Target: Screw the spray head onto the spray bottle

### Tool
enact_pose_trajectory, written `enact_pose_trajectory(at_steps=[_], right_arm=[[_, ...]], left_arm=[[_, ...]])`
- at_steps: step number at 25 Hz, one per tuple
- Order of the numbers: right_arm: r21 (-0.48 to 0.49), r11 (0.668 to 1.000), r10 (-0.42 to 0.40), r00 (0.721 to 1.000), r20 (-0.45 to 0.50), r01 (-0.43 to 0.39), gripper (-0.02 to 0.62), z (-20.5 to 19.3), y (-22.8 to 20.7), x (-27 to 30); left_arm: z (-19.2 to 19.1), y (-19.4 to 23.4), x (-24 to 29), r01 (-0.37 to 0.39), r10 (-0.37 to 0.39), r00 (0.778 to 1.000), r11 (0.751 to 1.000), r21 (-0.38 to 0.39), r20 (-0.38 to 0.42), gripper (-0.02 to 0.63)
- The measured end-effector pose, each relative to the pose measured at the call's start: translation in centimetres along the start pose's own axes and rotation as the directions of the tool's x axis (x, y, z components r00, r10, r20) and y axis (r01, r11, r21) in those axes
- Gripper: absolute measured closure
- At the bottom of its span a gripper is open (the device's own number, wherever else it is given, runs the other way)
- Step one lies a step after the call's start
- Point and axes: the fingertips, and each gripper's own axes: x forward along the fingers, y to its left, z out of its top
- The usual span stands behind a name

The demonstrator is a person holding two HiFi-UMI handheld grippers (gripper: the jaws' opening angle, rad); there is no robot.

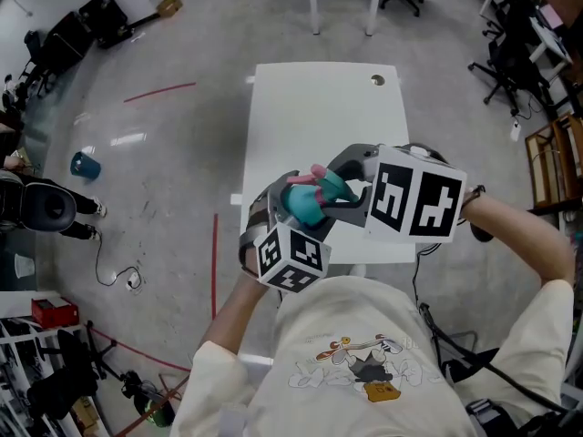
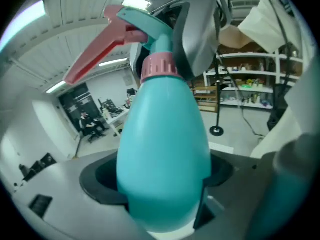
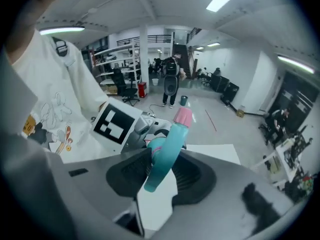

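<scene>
Spray head (image 3: 169,139) sits on bottle (image 2: 165,154) neck, centre of head view, collar tightness unreadable; left gripper (image 2: 162,186) grasps bottle body, right gripper (image 3: 162,176) clamps the head, so screwing down probably not finished.

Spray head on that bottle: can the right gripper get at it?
Likely yes: the spray head stands right between the right gripper's jaws, nothing blocking, while the left gripper grips the bottle.

Open table (image 1: 319,107) beyond the held spray bottle (image 1: 305,204)
</scene>
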Motion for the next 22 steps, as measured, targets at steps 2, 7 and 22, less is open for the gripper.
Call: enact_pose_trajectory(at_steps=[2, 7, 22], right_arm=[[0.072, 0.997, -0.019, 1.0, -0.008, 0.019, 0.466, -0.4, -0.6, 0.3], [0.225, 0.973, -0.046, 0.999, -0.003, 0.045, 0.466, -1.1, -0.9, 1.1], [0.296, 0.955, -0.015, 0.998, -0.059, 0.032, 0.466, -4.5, -1.7, 3.6]], left_arm=[[-0.2, 1.0, 0.5, -0.105, 0.105, 0.994, 0.994, -0.001, -0.013, 0.175], [-1.1, 2.4, 0.7, -0.296, 0.298, 0.954, 0.954, 0.043, -0.041, 0.175], [-3.4, -0.9, 3.7, -0.097, 0.097, 0.995, 0.995, -0.015, -0.027, 0.173]])
